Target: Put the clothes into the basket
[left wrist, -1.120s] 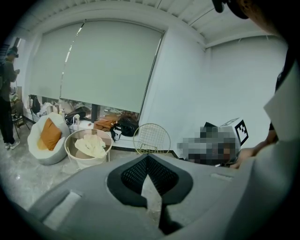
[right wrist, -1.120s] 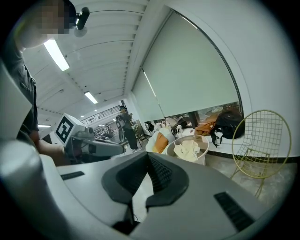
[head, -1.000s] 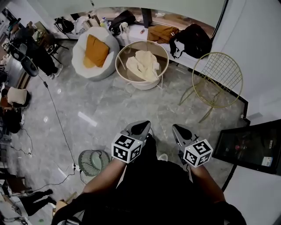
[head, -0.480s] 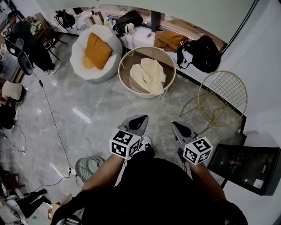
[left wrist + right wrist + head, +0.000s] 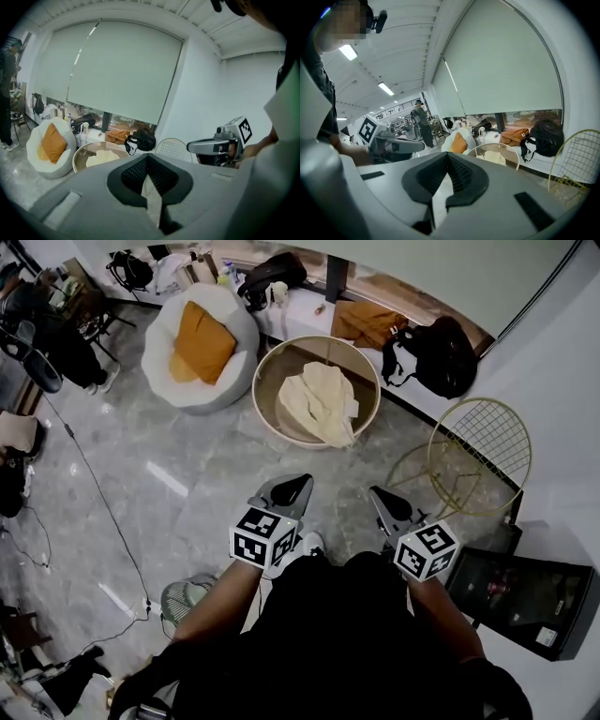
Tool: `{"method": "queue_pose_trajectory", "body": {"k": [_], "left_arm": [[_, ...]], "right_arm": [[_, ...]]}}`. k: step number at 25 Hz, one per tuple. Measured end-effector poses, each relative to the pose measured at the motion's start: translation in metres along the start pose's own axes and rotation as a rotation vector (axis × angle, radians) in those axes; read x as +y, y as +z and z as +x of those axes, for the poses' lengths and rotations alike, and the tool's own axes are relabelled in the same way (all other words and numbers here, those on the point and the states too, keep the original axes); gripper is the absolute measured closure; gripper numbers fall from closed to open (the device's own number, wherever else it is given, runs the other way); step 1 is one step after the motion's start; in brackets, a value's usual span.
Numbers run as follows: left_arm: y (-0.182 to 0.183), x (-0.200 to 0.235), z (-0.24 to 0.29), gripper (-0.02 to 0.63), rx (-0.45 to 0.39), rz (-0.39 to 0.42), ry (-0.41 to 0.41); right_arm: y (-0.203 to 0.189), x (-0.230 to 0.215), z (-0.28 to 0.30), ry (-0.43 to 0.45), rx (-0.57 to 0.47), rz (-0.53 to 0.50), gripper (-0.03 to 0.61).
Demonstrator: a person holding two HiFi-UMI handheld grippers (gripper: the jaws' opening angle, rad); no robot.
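- The basket (image 5: 281, 357) is standing on the grey floor (image 5: 187, 456), far ahead and a bit to the right. It is round and wide, with a pale rim and light brown walls, and it is sitting upright with its top open.
- The clothes (image 5: 319, 399) are lying inside the basket. They are cream-coloured and crumpled in a soft heap, leaning toward the near right side of the rim.

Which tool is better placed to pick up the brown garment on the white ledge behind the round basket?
Probably the right tool: the brown crumpled garment lies beyond the round beige basket, on that side. The left tool is farther. Both are shut and empty.
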State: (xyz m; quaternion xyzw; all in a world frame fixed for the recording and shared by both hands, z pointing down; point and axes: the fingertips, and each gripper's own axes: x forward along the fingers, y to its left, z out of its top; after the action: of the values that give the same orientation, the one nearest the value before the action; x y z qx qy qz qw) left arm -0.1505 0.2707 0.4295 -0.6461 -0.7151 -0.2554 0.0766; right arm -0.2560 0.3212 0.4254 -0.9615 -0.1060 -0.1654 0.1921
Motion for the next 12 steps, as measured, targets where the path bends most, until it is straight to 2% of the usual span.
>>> {"method": "queue_pose_trajectory", "body": {"k": [5, 12], "left_arm": [[-0.004, 0.014, 0.003, 0.611, 0.015, -0.011, 0.015], [0.002, 0.026, 0.02, 0.611, 0.027, -0.013, 0.045]], "right_arm": [[0.009, 0.001, 0.014, 0.016, 0.008, -0.012, 0.565], [0.017, -0.024, 0.037, 0.039, 0.007, -0.007, 0.565]]}}
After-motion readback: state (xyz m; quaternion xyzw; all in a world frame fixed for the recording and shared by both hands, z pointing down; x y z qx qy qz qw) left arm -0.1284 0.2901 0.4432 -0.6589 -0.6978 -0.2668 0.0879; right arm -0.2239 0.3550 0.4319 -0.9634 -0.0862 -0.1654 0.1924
